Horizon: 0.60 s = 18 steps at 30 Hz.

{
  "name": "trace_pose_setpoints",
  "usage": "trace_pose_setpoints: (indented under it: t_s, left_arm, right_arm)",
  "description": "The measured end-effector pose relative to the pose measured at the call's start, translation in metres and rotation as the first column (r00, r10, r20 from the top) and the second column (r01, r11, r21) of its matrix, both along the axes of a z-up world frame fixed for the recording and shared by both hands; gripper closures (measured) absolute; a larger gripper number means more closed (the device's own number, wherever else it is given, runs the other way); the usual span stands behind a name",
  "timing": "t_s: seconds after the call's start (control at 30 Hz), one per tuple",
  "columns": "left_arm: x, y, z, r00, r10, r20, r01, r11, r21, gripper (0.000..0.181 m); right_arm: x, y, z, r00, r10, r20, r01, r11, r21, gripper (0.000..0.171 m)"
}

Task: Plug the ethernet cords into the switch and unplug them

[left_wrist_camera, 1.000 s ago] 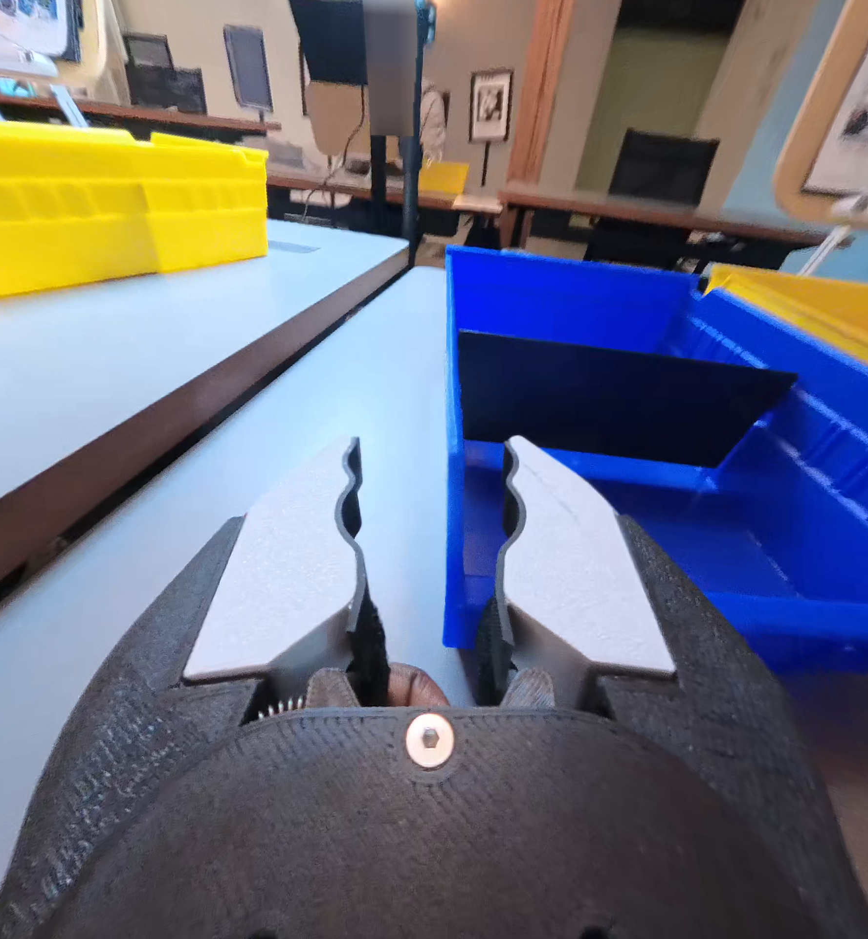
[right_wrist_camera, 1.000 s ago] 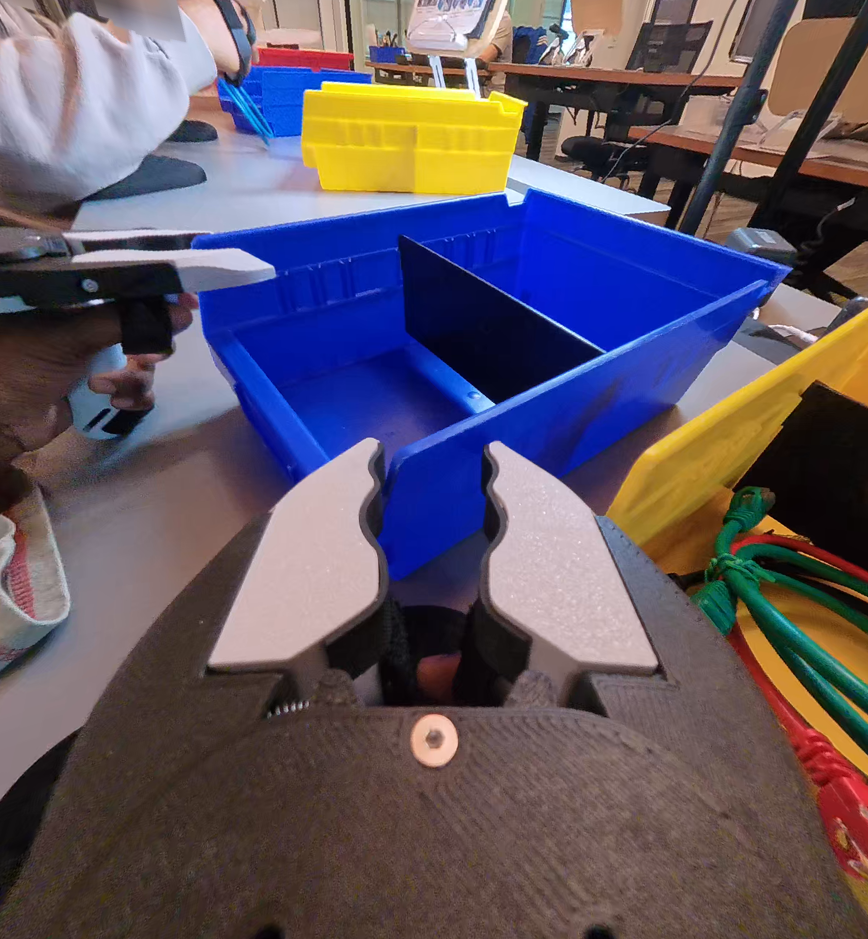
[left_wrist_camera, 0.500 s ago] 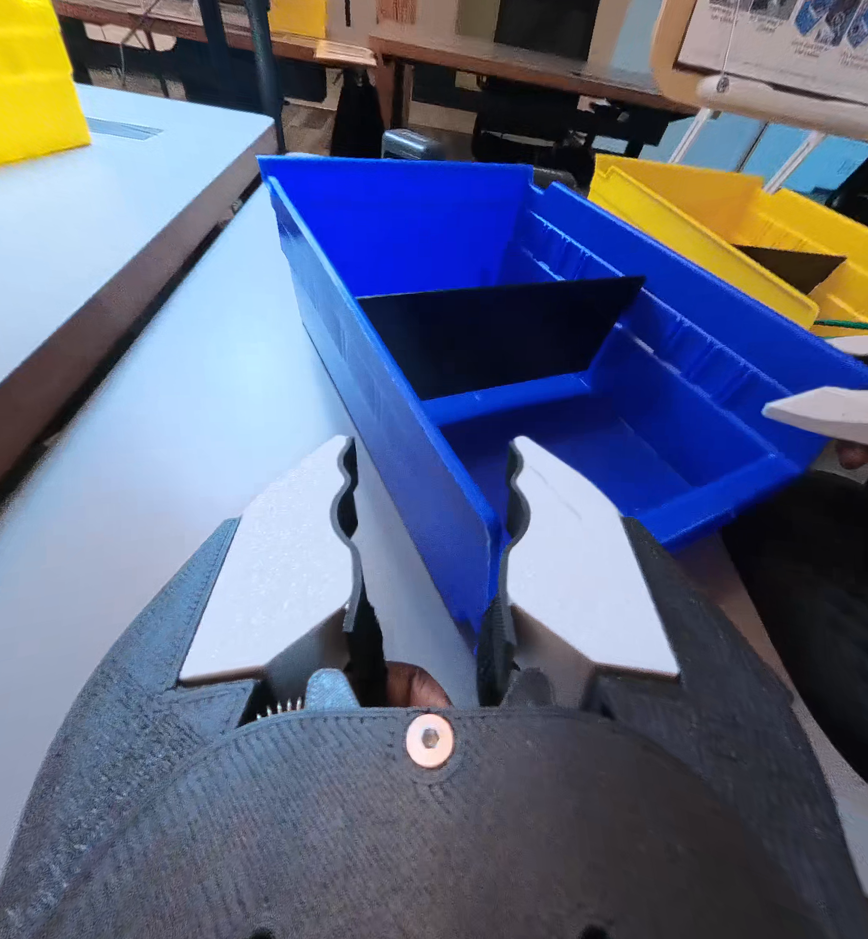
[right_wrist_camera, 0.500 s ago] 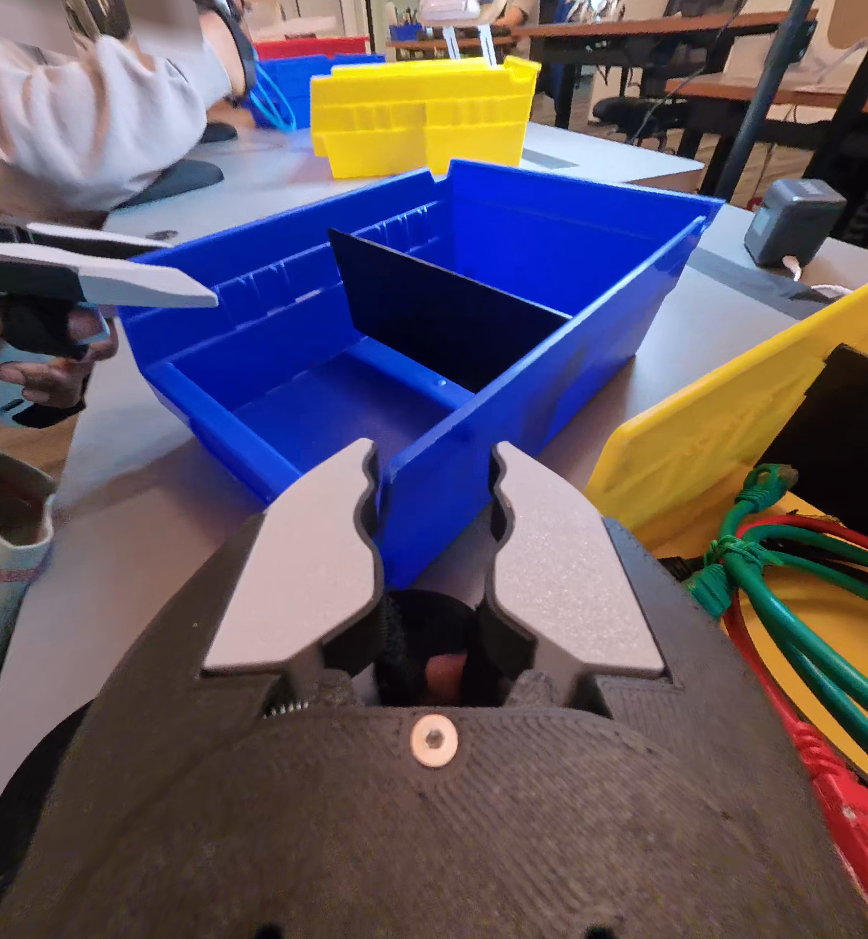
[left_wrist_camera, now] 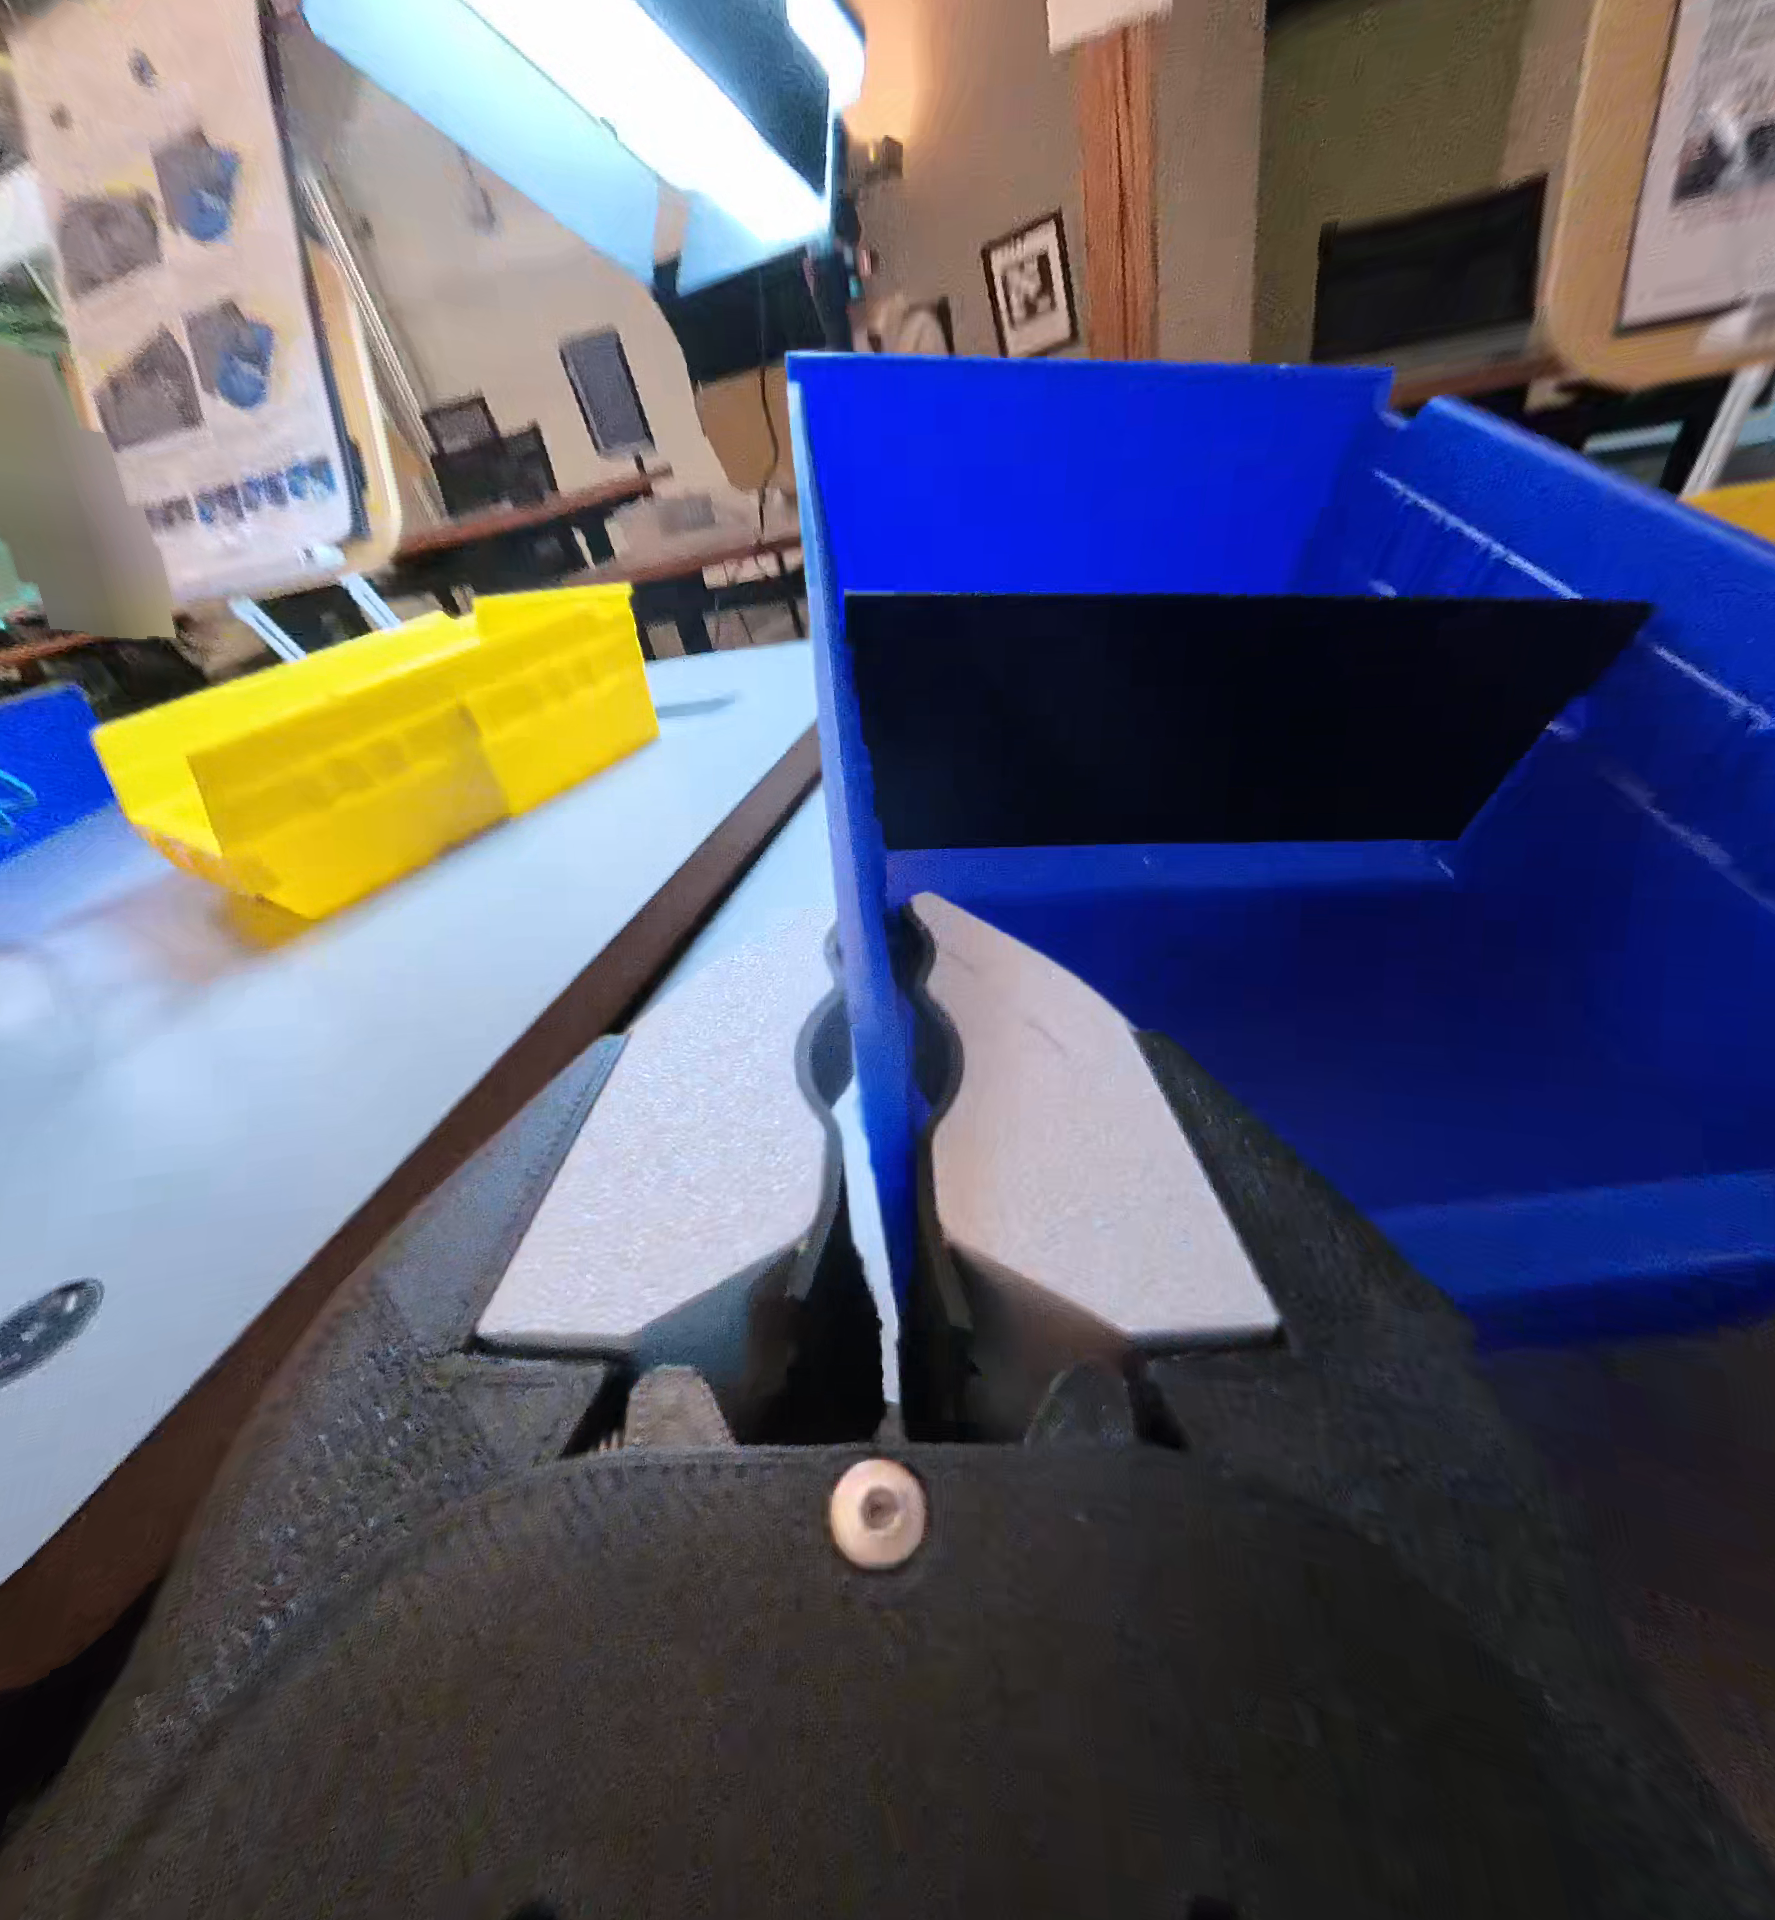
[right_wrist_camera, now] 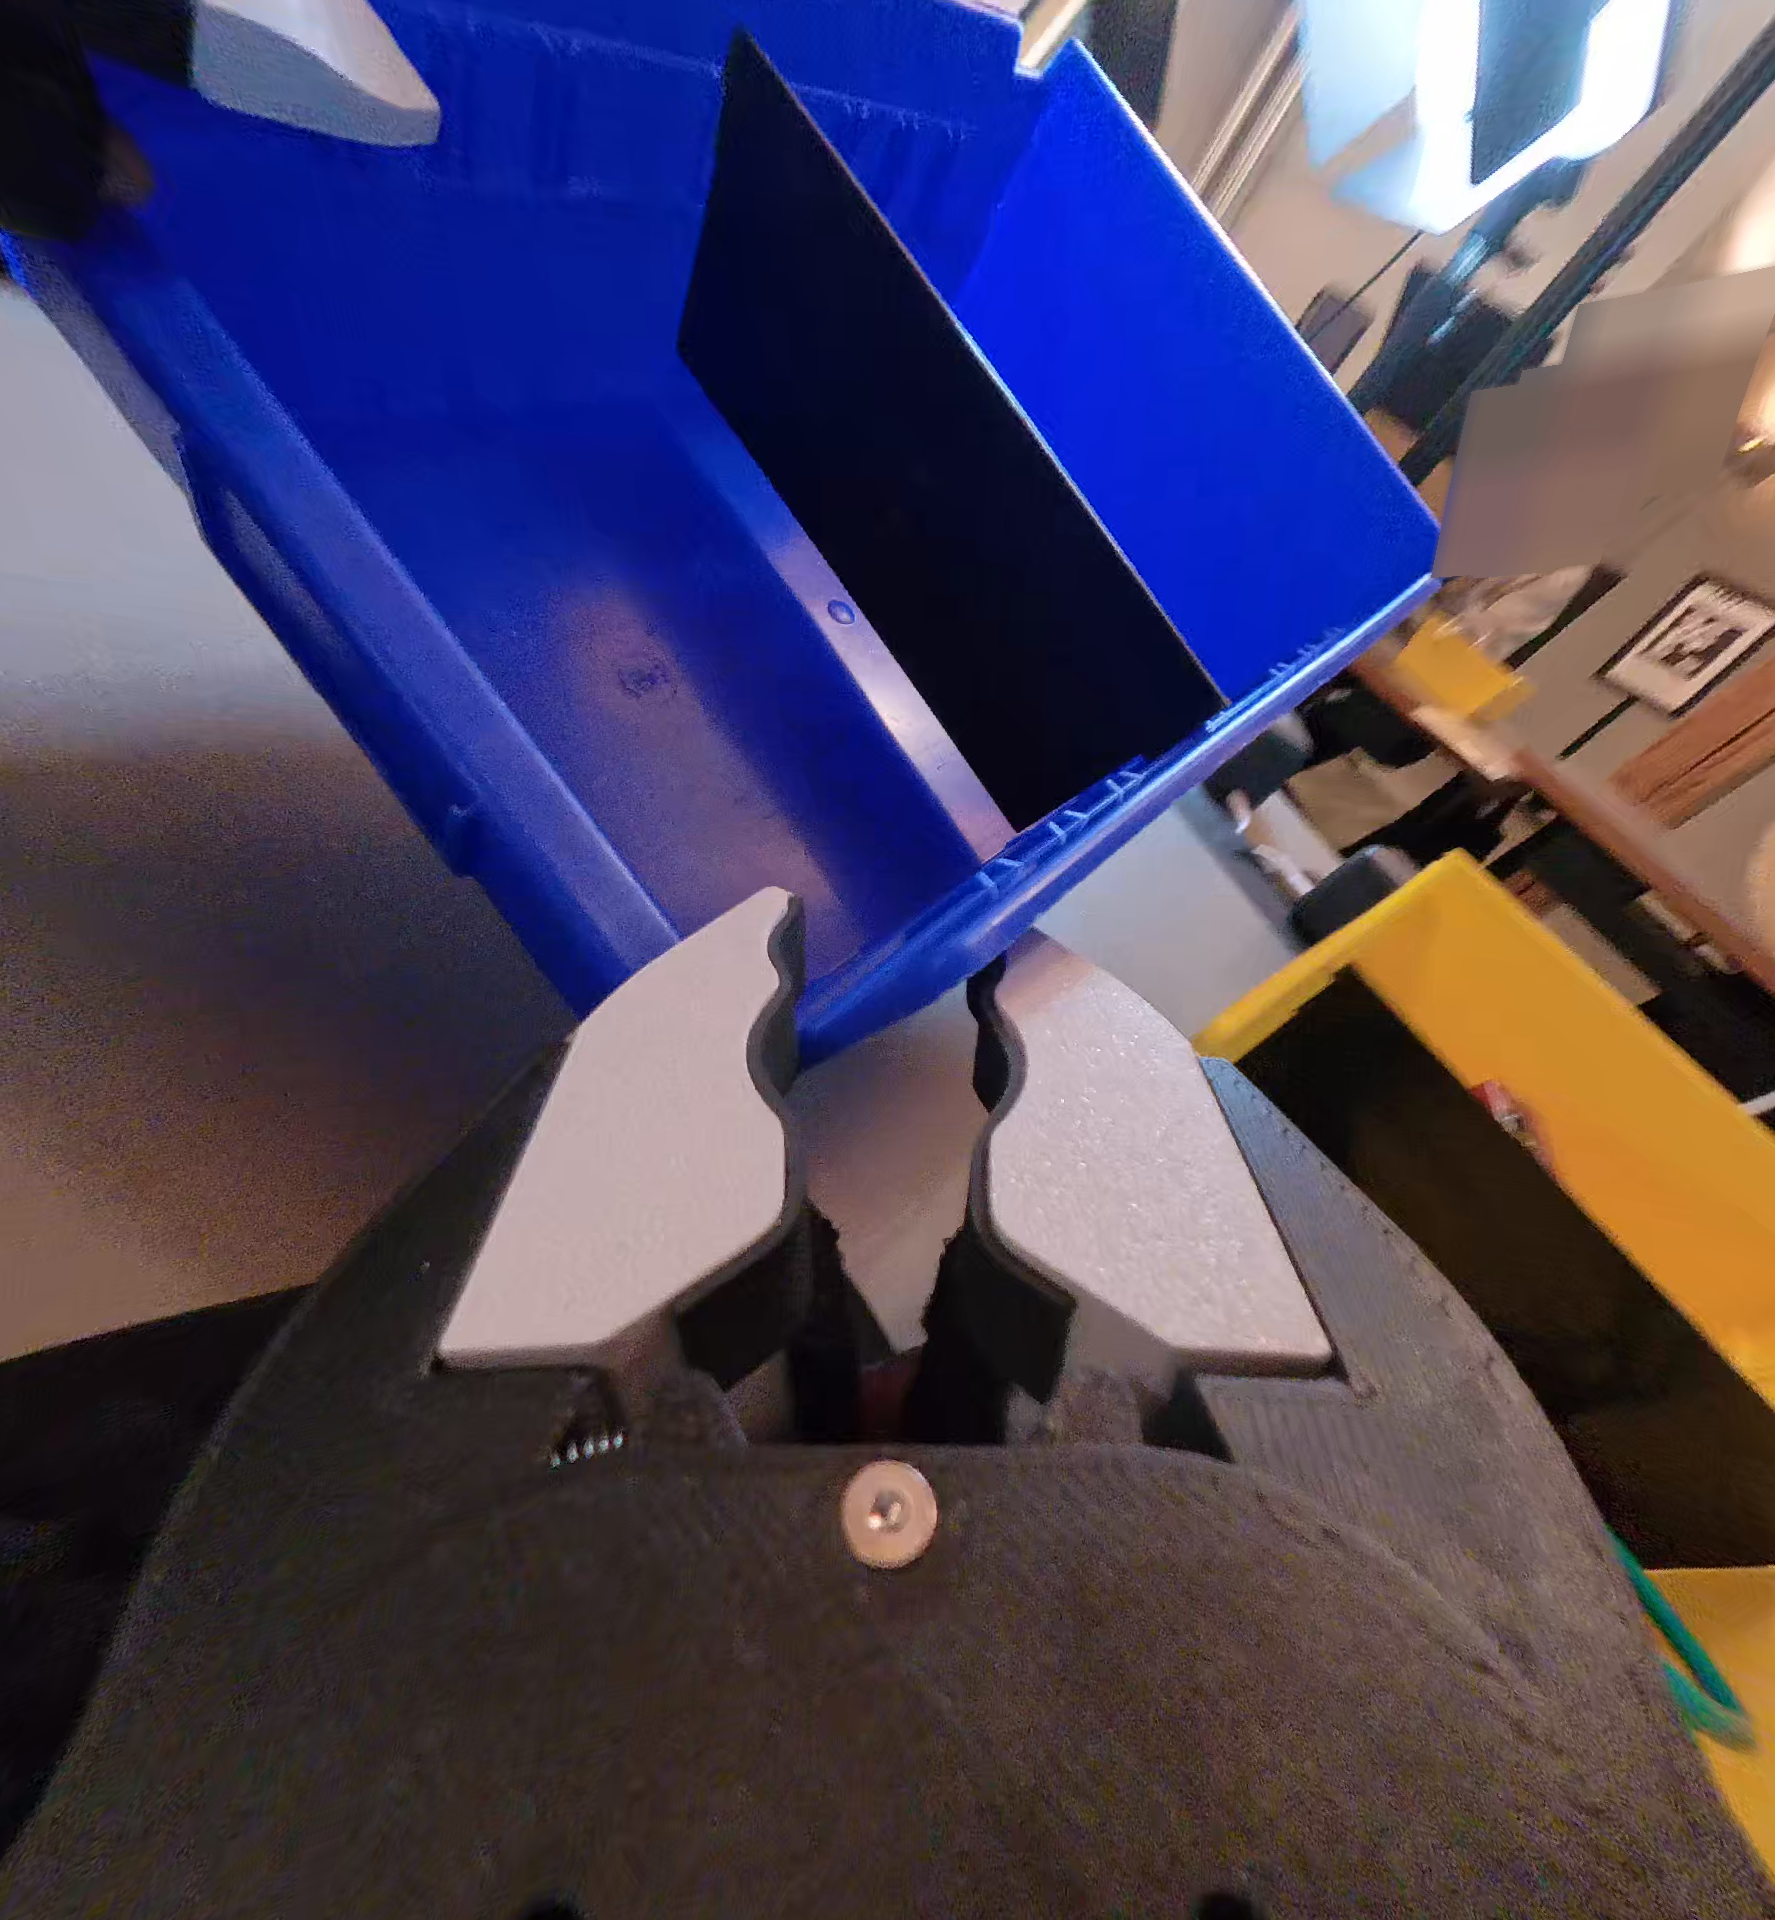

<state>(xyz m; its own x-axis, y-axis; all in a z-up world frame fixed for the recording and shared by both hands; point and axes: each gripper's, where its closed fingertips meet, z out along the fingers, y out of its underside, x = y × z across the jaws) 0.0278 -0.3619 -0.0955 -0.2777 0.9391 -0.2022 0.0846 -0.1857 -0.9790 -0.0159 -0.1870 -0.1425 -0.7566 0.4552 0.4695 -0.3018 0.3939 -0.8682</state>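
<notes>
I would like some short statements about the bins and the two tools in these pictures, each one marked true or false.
1. The left tool is shut on the blue bin wall. True.
2. The right tool is shut tight. False: it is open, the bin's wall between its jaws.
3. A black divider stands inside the blue bin. True.
4. The blue bin holds cords. False: its visible compartment is empty.
</notes>
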Motion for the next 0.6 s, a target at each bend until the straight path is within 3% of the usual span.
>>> trace_pose_setpoints:
  t_s: [0.17,0.3,0.47,0.6]
  left_arm:
    - [0.007,0.049,0.058,0.962,-0.071,-0.263,0.063,0.997,-0.041,0.175]
    - [0.004,0.109,0.085,0.903,-0.184,-0.389,0.194,0.981,-0.014,0.174]
    - [-0.017,0.204,0.085,0.853,-0.386,-0.350,0.409,0.912,-0.008,0.171]
    - [-0.040,0.285,0.080,0.801,-0.510,-0.313,0.535,0.845,-0.010,0.170]
  right_arm:
    - [-0.001,0.047,0.056,0.992,-0.081,-0.099,0.067,0.989,-0.131,0.143]
    - [0.000,0.109,0.081,0.972,-0.185,-0.141,0.164,0.975,-0.149,0.145]
    - [0.009,0.207,0.088,0.938,-0.312,-0.149,0.286,0.942,-0.174,0.146]
    - [0.011,0.288,0.083,0.861,-0.493,-0.125,0.468,0.865,-0.183,0.148]
